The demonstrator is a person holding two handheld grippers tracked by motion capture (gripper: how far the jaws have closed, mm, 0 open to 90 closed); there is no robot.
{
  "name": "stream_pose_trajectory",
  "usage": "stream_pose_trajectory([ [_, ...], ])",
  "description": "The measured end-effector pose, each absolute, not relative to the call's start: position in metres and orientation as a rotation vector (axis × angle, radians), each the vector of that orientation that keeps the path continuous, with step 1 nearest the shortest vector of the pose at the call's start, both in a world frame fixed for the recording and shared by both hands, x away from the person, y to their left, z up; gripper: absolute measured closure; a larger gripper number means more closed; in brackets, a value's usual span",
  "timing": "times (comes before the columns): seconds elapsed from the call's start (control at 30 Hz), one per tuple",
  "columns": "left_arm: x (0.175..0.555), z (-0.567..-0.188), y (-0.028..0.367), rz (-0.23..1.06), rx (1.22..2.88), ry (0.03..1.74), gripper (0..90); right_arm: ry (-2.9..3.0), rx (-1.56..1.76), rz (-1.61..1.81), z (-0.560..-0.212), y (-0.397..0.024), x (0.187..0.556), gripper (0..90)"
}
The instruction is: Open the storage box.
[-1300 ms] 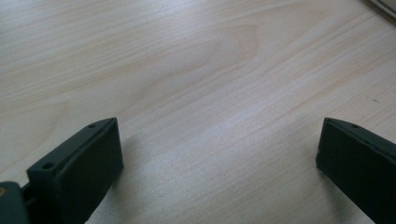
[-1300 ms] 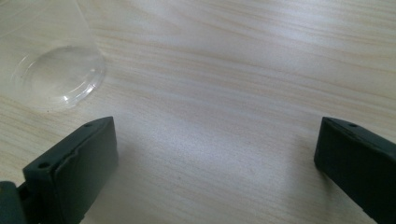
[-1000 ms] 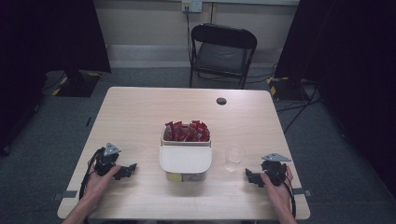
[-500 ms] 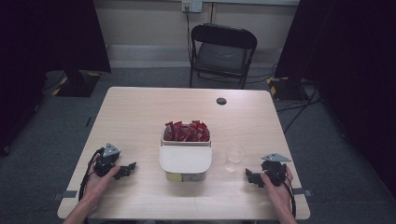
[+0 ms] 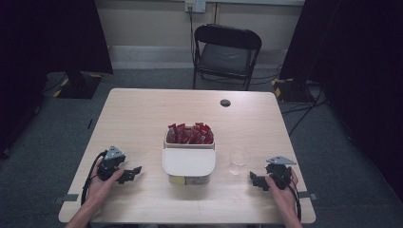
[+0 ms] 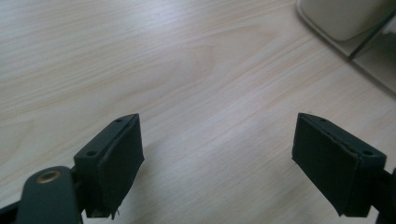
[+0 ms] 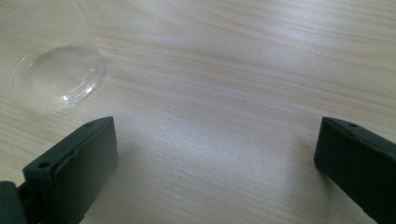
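Note:
A white box (image 5: 188, 161) stands at the table's middle, its far half packed with red packets (image 5: 190, 134). Just right of it is a clear plastic cup (image 5: 237, 160). My left gripper (image 5: 132, 173) rests on the table left of the box, held by a hand. In the left gripper view my left gripper (image 6: 219, 123) has jaws that have just been closing, with bare wood between them and the box's corner (image 6: 345, 18) ahead. My right gripper (image 5: 254, 179) lies right of the cup. In the right gripper view my right gripper (image 7: 217, 126) is open, the cup's base (image 7: 56, 70) ahead-left.
The light wooden table (image 5: 142, 118) carries a small black round disc (image 5: 225, 102) near its far edge. A black folding chair (image 5: 227, 52) stands beyond the table. Cables trail from both grippers toward the near edge.

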State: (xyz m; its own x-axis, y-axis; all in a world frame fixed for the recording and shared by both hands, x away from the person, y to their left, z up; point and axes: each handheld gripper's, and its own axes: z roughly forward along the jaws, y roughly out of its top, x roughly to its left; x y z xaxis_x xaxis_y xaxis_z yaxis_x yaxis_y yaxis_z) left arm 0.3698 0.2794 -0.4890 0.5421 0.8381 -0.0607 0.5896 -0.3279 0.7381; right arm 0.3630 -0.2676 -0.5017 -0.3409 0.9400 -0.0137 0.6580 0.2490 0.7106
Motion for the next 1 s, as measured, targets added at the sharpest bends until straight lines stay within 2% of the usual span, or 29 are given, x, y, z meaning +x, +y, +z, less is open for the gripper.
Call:
stream_pose_trajectory([
  [1.0,0.353,-0.469,0.238,0.323,2.034,0.948,15.9,2.087,1.454,0.859,-0.502,-0.268,0.363,0.0],
])
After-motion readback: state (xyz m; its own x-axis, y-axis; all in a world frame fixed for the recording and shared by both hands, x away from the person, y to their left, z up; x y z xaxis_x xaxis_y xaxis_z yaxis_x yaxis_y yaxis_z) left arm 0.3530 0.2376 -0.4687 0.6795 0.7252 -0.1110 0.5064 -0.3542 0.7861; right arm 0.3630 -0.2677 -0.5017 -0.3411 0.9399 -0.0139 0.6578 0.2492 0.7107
